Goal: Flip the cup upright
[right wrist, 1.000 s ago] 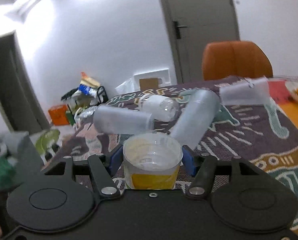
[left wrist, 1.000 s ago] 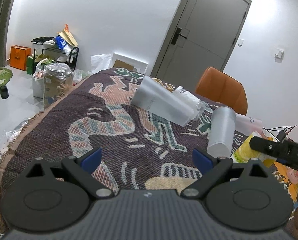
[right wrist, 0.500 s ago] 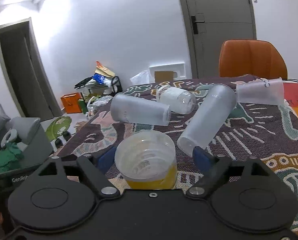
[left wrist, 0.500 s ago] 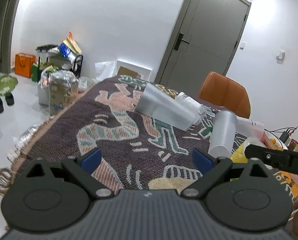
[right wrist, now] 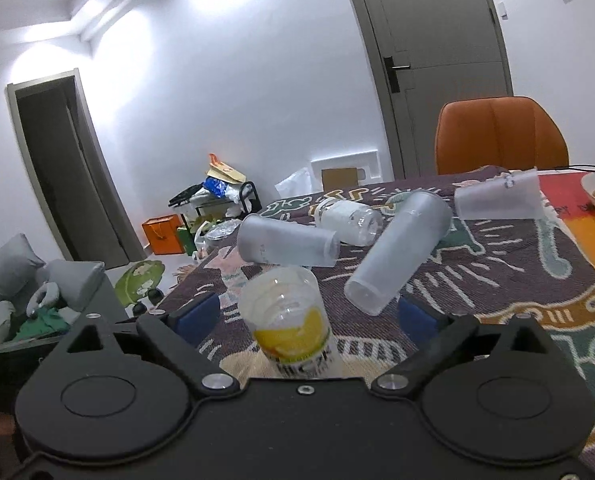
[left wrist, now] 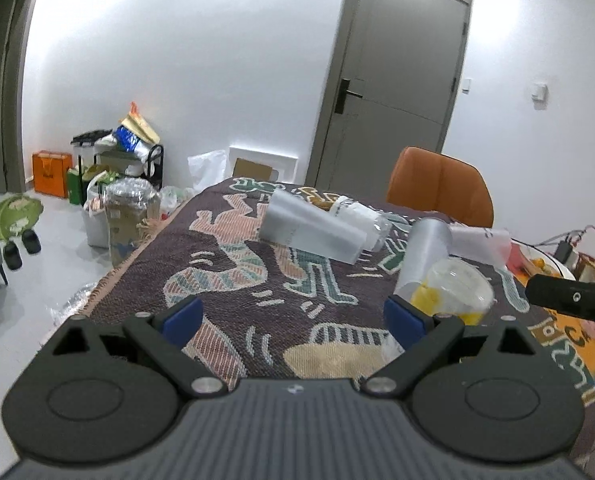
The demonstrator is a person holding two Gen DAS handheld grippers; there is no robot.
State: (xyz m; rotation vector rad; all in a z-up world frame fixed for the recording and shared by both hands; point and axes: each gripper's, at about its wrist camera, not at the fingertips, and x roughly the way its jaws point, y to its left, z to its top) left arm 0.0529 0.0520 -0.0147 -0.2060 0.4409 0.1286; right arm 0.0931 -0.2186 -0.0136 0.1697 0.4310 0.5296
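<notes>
The yellow-banded cup point(right wrist: 287, 322) stands upright on the patterned cloth point(right wrist: 497, 276) between the spread fingers of the right gripper point(right wrist: 307, 318), while the left gripper point(left wrist: 293, 316) hangs open and four frosted cups lie toppled.

Left gripper point(left wrist: 293, 318): jaws spread wide, blue pads point(left wrist: 183, 317) well apart, nothing between them; held roughly level, pointing forward, low over the surface; both black finger linkages symmetric about the body. Right gripper point(right wrist: 309, 318): jaws also spread wide, blue pads point(right wrist: 417, 318) clear on both sides with visible gaps, not clamping; body rolled slightly, tilted a bit down-forward. From the left wrist view, one black finger of the right gripper point(left wrist: 569, 298) juts in at the right edge, just beside the left unit; hands themselves barely in view.
</notes>
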